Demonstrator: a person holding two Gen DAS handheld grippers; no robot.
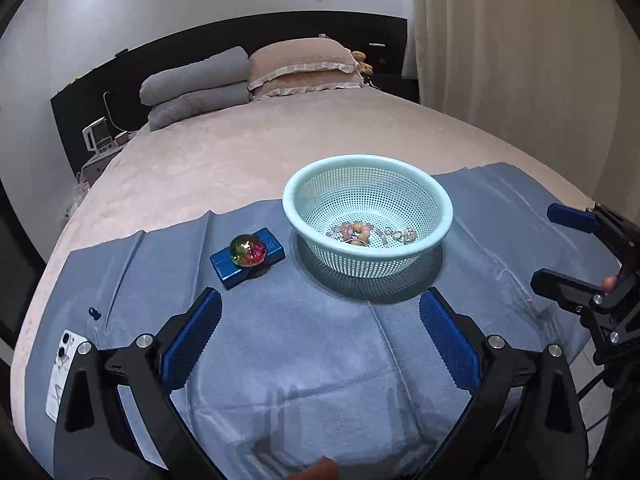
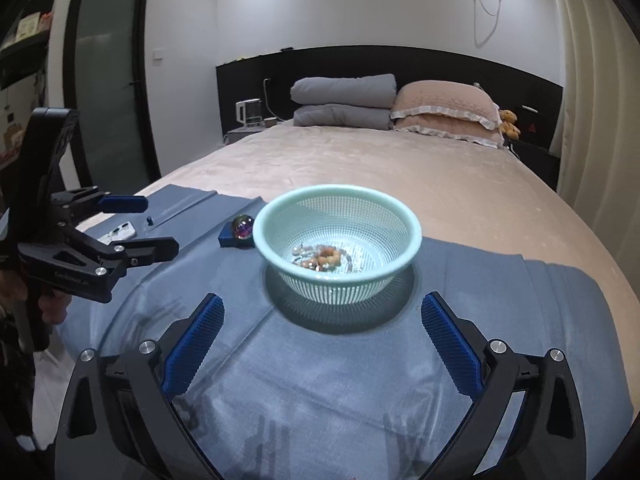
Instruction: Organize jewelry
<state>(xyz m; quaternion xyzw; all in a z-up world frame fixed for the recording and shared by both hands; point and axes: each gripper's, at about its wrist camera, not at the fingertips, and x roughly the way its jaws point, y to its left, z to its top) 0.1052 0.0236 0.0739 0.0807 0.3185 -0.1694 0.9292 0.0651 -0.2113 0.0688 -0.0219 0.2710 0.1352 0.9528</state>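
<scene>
A mint-green perforated basket (image 1: 440, 200) (image 2: 264, 208) stands on a blue cloth (image 1: 320, 344) (image 2: 328, 380) on the bed. Bead bracelets and small metal jewelry (image 1: 362, 234) (image 2: 324, 260) lie in its bottom. Left of it a blue box (image 1: 224, 270) (image 2: 226, 237) carries an iridescent ball (image 1: 248, 251) (image 2: 243, 227). My left gripper (image 1: 320, 300) (image 2: 162, 226) is open and empty, short of the basket. My right gripper (image 2: 322, 302) (image 1: 540, 246) is open and empty, also short of the basket, to its right.
A white phone (image 1: 64, 368) (image 2: 120, 232) and a small dark peg (image 1: 95, 313) (image 2: 150, 220) lie on the cloth's left part. Pillows (image 1: 304, 66) and folded grey bedding (image 1: 192, 88) sit at the headboard. A curtain (image 1: 520, 60) hangs on the right.
</scene>
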